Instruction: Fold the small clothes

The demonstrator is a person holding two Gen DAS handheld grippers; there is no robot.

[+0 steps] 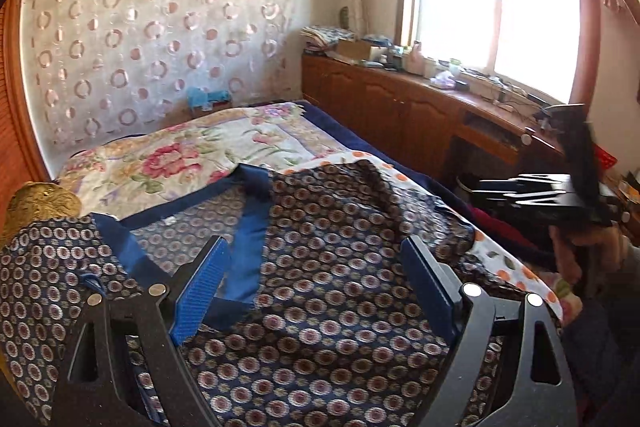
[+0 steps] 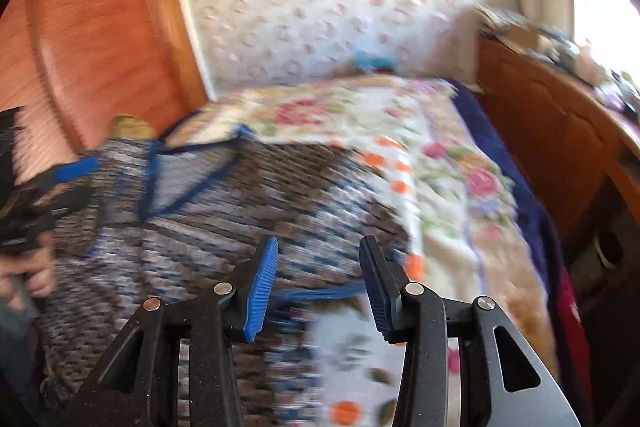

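Left hand-held gripper (image 1: 316,283) wide, empty, above the patterned blue-trimmed garment (image 1: 328,227). Right hand-held gripper (image 2: 318,283) part-open, nothing pinched, likely just let go. Garment spread at bed's (image 1: 404,167) near edge on floral blanket (image 1: 200,151), probably for folding.

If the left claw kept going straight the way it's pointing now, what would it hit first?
Most likely the patterned garment spread on the bed. The left claw is open and angled down over it, with nothing else between the pads. Depth is hard to judge here.
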